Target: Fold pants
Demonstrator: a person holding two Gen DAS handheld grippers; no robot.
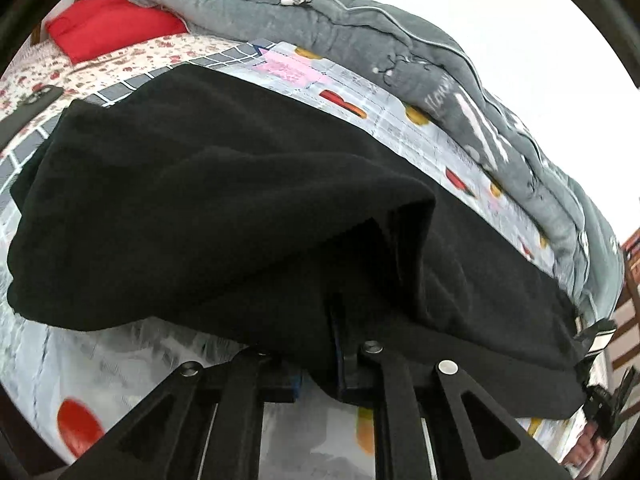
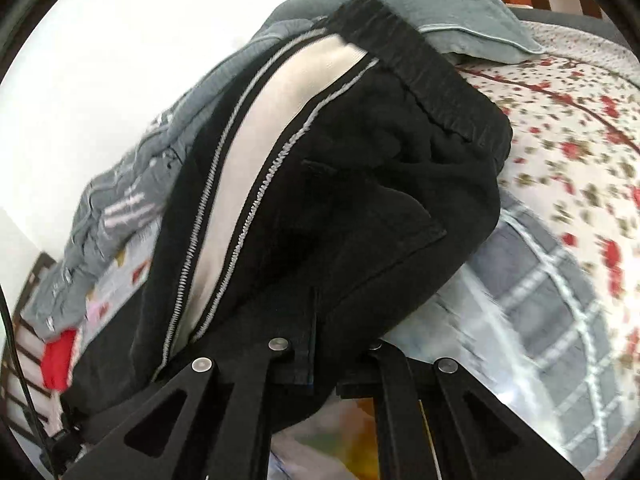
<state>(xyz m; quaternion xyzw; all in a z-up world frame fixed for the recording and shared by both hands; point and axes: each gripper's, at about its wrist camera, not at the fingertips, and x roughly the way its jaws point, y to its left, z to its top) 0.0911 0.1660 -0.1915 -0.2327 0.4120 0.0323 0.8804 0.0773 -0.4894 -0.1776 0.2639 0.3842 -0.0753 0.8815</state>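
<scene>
I have both the left gripper (image 1: 336, 344) and right gripper (image 2: 312, 344) clenched on the pants (image 1: 208, 208), lifted off the bed (image 1: 400, 120), so folding looks barely begun.

Bed (image 1: 400, 120) under patterned sheets; grey quilt (image 1: 360, 32) bunched along far edge, red pillow (image 1: 108, 26) at corner, white wall (image 1: 480, 8) behind.
</scene>
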